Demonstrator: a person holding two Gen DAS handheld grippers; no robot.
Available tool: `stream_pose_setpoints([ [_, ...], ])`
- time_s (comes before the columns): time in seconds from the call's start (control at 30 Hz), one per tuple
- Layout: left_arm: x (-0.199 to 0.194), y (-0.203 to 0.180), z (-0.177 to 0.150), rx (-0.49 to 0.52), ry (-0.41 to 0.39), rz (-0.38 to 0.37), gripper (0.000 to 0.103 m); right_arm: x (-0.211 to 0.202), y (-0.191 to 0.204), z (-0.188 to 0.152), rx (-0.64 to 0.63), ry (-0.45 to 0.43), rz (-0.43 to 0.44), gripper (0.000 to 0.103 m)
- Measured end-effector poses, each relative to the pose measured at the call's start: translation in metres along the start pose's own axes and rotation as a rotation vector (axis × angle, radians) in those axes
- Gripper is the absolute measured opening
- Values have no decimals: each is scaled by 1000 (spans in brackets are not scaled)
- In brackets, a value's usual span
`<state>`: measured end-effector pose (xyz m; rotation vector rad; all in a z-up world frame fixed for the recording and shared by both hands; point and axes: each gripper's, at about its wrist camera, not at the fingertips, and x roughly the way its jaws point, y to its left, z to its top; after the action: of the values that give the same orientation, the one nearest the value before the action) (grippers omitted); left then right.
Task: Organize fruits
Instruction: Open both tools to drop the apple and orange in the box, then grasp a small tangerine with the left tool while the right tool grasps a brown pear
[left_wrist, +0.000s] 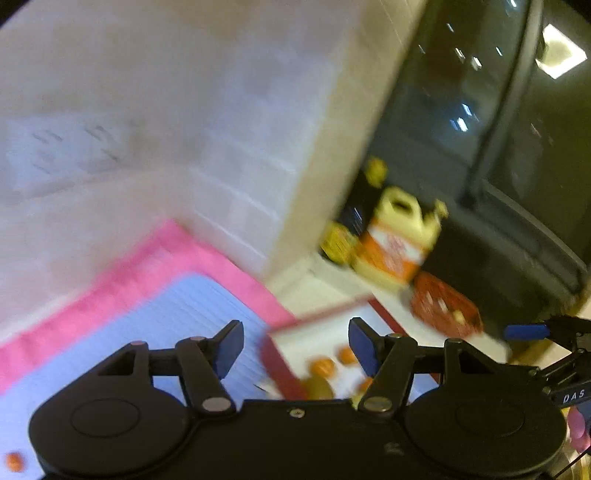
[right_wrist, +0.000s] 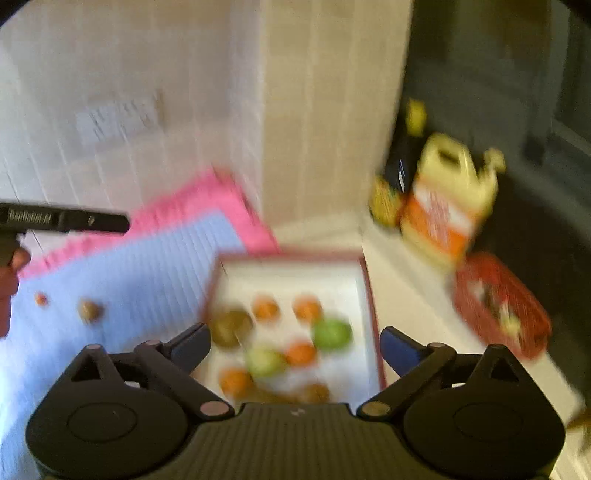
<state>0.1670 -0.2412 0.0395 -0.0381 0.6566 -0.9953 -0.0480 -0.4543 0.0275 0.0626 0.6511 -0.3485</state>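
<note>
Right gripper (right_wrist: 295, 347) spread, empty, above tray (right_wrist: 364, 291) | fruits (right_wrist: 301, 352) look light, round, roll-prone | pinch across middle

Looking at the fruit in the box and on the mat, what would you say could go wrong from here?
1. Two small fruits lie loose on the blue mat and might roll or be overlooked.
2. The box is already crowded, so another fruit could knock its neighbours.
3. Both views are blurred; the open right claw may misjudge its aim.

Probably a home kitchen: white tiled wall (right_wrist: 110, 92), with a yellow oil jug (right_wrist: 448, 195) right of it on the worktop (right_wrist: 406, 280).
</note>
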Motion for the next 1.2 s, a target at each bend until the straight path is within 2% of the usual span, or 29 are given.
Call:
stream_pose_setpoints([
  [0.1,-50,26,9,-46,-92,72,78,-4,23,21,22,-122,57,103],
  [0.17,-82,44,10,-69,-141,133,78,4,41,34,54,-161,150,103],
  [0.23,-108,60,10,-79,-170,201,78,20,57,44,92,-154,235,103],
  [0.33,-139,82,3,-86,-184,312,79,49,80,55,109,-116,317,103],
  [0.47,-164,114,-10,-123,-175,395,80,85,120,61,99,-40,388,103],
  [0.57,-164,146,-27,-141,-119,472,81,109,152,58,86,22,443,102],
  [0.67,-151,174,-47,-167,-45,492,81,129,187,44,64,70,432,102],
  [0.9,-97,220,-92,-179,109,444,81,182,228,19,111,179,434,102],
  [1.03,-72,242,-115,-215,172,453,81,208,240,-1,116,238,400,102],
  [1.13,-52,255,-128,-248,214,429,80,223,247,-16,98,273,380,97],
  [1.2,-41,258,-135,-227,241,434,80,231,254,-25,81,286,378,95],
])
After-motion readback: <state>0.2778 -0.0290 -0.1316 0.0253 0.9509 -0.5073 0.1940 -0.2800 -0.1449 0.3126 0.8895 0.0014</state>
